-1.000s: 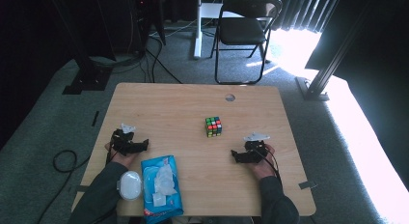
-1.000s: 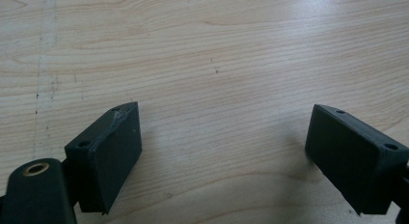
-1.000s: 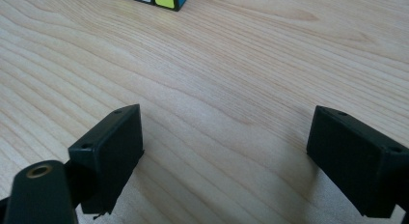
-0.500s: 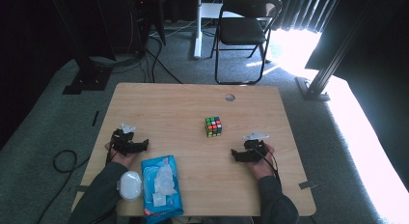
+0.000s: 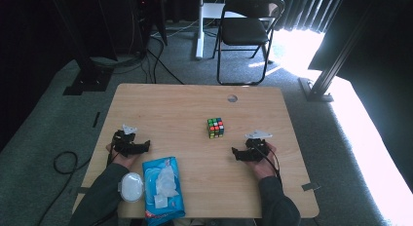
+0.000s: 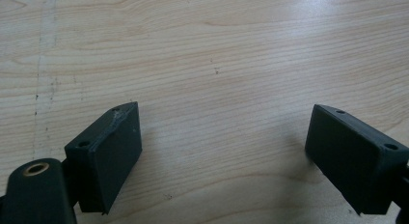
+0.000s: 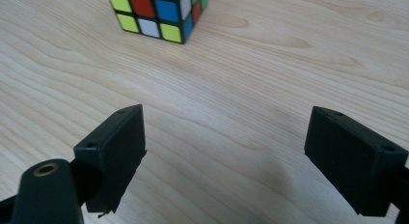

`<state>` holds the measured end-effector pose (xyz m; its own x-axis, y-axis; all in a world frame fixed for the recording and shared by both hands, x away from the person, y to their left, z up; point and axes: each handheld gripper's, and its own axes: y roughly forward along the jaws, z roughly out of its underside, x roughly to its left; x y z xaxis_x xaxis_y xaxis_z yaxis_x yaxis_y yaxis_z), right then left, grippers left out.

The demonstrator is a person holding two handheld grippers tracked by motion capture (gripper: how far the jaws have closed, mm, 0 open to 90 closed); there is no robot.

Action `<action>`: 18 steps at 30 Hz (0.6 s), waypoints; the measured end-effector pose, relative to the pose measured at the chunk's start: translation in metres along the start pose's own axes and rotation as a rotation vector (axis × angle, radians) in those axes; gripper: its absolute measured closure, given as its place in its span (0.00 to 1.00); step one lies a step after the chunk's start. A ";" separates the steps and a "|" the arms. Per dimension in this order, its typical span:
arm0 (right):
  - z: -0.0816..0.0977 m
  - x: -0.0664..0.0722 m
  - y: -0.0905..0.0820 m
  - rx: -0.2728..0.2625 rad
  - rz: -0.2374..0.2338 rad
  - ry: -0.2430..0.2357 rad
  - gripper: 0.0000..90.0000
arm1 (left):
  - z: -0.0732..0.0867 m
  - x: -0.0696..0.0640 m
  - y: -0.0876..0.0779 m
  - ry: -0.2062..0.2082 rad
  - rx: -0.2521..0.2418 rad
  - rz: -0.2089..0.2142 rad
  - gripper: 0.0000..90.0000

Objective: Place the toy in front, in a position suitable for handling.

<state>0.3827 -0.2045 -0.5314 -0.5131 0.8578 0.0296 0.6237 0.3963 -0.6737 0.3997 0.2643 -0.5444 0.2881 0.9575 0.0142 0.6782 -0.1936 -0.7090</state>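
Observation:
A scrambled colour cube [image 5: 215, 127] sits near the middle of the wooden table [image 5: 185, 104]; its lower part shows at the top of the right gripper view [image 7: 156, 14]. My right gripper [image 5: 235, 153] rests on the table to the cube's right and nearer me, open, jaws wide apart over bare wood [image 7: 224, 132]. My left gripper [image 5: 146, 146] lies at the table's left side, also open, nothing between its jaws [image 6: 222, 132].
A blue wet-wipe pack [image 5: 162, 187] with a tissue pulled out lies by the front edge, a round white lid [image 5: 131, 186] beside it. A cable hole [image 5: 232, 98] marks the far edge. A folding chair [image 5: 246, 31] stands beyond the table.

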 end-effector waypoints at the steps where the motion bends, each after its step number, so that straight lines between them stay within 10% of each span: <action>1: -0.001 0.001 0.000 0.000 0.001 -0.005 0.16 | 0.000 0.000 0.000 0.000 -0.001 -0.001 0.14; 18: -0.013 0.015 0.004 -0.009 -0.023 -0.044 0.16 | 0.000 0.000 0.000 0.000 0.000 -0.001 0.14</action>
<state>0.3850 -0.1853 -0.5242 -0.5529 0.8332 0.0124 0.6167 0.4192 -0.6663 0.3998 0.2641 -0.5444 0.2877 0.9576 0.0151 0.6787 -0.1927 -0.7087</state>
